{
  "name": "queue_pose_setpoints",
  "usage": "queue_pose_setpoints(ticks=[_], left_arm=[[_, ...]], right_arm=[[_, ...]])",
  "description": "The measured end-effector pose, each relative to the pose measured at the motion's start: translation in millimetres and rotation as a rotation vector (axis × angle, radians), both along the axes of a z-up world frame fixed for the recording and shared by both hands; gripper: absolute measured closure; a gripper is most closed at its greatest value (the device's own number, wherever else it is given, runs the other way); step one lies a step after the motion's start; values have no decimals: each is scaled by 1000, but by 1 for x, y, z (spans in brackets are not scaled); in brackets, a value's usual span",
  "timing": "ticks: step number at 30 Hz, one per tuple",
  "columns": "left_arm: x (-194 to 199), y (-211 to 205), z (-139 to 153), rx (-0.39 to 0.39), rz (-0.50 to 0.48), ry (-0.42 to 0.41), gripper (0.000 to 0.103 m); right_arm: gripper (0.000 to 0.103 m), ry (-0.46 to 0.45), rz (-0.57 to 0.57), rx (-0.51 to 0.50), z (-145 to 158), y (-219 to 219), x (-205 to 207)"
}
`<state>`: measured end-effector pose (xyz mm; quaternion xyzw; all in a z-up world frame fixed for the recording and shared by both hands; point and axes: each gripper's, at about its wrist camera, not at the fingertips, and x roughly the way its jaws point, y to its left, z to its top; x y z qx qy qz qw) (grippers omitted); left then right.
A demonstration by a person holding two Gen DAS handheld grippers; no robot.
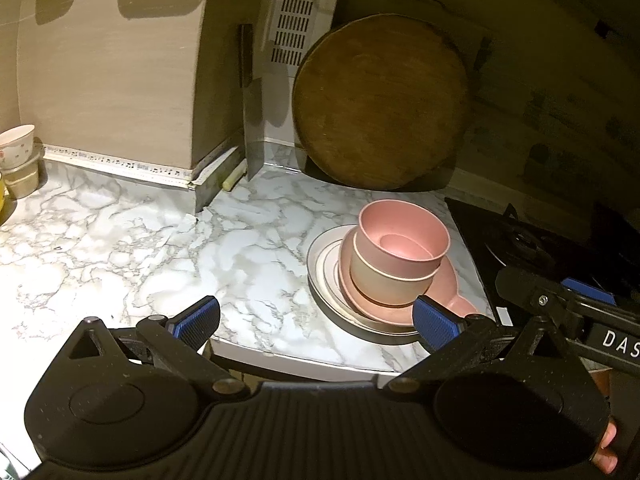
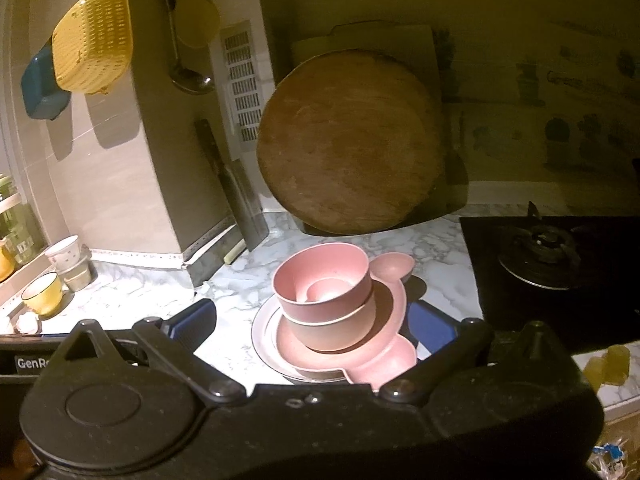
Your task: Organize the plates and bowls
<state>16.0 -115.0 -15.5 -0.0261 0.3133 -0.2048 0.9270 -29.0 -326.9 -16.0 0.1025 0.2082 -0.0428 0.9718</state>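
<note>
**Stacked dishes beside the stove, both tools released**

Marble-patterned surface (image 1: 132,240) runs along a tiled kitchen wall, with a black gas stove (image 2: 548,264) at its right end. Taking the stove as the landmark: just left of it sits the stack of dishes. At the bottom lies a white plate (image 1: 320,264), on it a pink sectioned plate (image 2: 384,356) with rounded lobes, then a beige bowl (image 1: 384,280), and nested inside that a pink bowl (image 1: 400,228). A smaller pink cup shape shows inside the top bowl.

Behind the stack, farther from the stove's front edge, a round wooden cutting board (image 1: 380,108) leans upright against the wall. Left of the board a cleaver (image 1: 252,120) stands against the wall corner. Far left of the stove, small cups (image 2: 68,260) and a yellow mug (image 2: 42,294) sit near the wall, and a yellow colander (image 2: 94,40) hangs above them.

The left tool (image 1: 316,320) is released, its blue pads wide apart, hovering over the surface's front edge just left of the stack and holding nothing. The right tool (image 2: 316,326) is also released, its pads spread to either side of the stack's near edge; whether they touch the plates I cannot tell.
</note>
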Motion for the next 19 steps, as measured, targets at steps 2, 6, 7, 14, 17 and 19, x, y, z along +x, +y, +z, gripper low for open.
queue_pose_setpoints(ticks=[2, 6, 7, 14, 17, 19], left_arm=[[0, -2, 0, -1, -12, -1, 0], [0, -4, -1, -2, -23, 0, 0], [0, -4, -1, -3, -25, 0, 0], [0, -5, 0, -1, -14, -11, 0], [0, -2, -1, -2, -2, -11, 0], [2, -1, -1, -3, 2, -9, 0]], right_arm=[[0, 2, -12, 1, 0, -1, -1], [0, 3, -25, 1, -1, -3, -3], [0, 3, -28, 1, -1, -3, -4], [0, 12, -53, 4, -3, -7, -4], [0, 14, -55, 5, -3, -8, -2], [0, 15, -47, 2, -2, -7, -1]])
